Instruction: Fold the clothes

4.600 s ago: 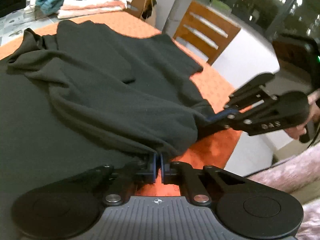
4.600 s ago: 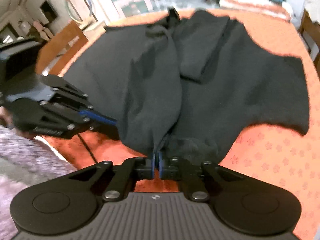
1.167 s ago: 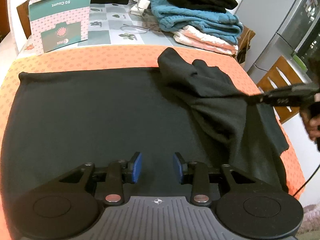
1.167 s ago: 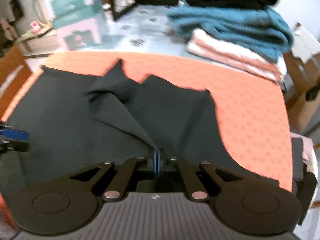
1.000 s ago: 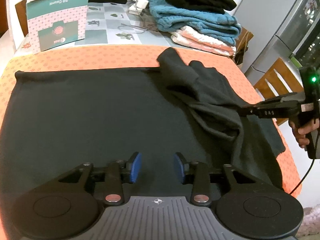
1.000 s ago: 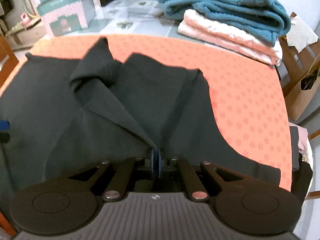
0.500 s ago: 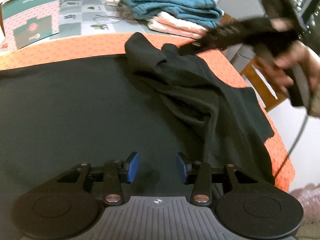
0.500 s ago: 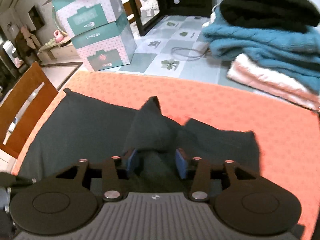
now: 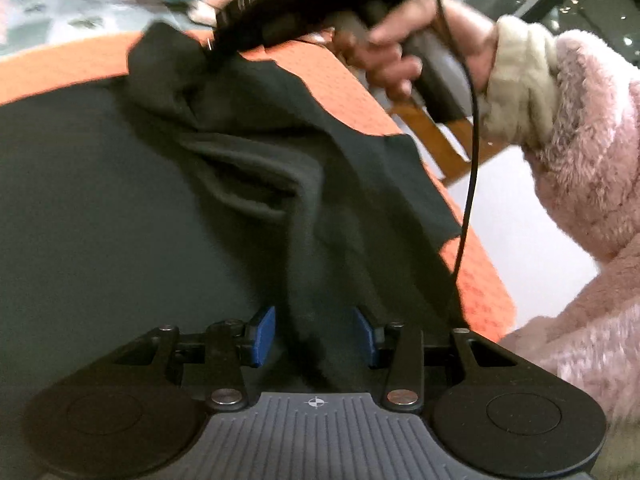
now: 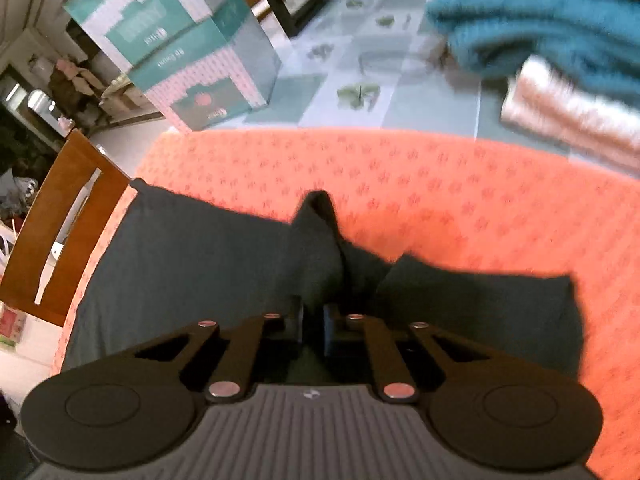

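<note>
Left gripper gapes over a shirt fold; right gripper just pinched the shirt, its pads lost in dark cloth.

Wooden chair left of claw, beside table edge. Stacked teal-and-pink boxes far ahead-left on pale leaf-print tablecloth. Second wooden chair right, over pale floor.

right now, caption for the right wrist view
Right gripper pinching a raised fold of the black knit garment on the orange patterned tablecloth.
</note>
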Motion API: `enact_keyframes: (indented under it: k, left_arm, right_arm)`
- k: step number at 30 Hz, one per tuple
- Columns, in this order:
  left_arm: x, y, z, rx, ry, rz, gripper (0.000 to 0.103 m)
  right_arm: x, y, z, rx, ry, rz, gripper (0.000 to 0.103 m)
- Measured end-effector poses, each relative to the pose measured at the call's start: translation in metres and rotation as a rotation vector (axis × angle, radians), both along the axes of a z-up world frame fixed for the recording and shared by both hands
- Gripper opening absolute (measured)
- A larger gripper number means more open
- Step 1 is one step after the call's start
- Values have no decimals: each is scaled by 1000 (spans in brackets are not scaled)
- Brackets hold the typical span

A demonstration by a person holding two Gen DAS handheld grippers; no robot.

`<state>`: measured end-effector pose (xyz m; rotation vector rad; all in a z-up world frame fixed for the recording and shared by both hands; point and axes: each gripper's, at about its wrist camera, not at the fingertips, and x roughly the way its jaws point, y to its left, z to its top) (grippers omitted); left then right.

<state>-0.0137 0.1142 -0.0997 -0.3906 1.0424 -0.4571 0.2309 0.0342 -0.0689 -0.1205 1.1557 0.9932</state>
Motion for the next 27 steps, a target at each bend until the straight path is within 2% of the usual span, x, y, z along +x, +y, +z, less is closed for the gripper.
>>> enact_keyframes:
  k: [6, 10, 12, 13, 19, 22, 27]
  left_arm:
    - [13, -10, -17, -15, 77, -44, 37]
    - [8, -20, -25, -41, 98, -90, 37]
    - [7, -21, -25, -35, 90, -98, 37]
    - [7, -20, -26, -36, 92, -92, 33]
    - [3, -13, -20, -14, 87, -31, 34]
    - [1, -2, -11, -30, 72, 22, 36]
    - [-10, 17, 7, -68, 35, 135, 37]
  right_arm:
    - [16, -24, 56, 7, -157, 18, 10]
    - [30, -36, 78, -84, -321, 47, 7]
    - [40, -41, 80, -128, -363, 40, 7]
    - [44, -43, 81, -134, -367, 36, 7]
    - [45, -52, 86, -137, -380, 41, 7]
    - [29, -59, 97, -113, -381, 33, 7]
    - [-9, -88, 115, -28, -337, -58, 7]
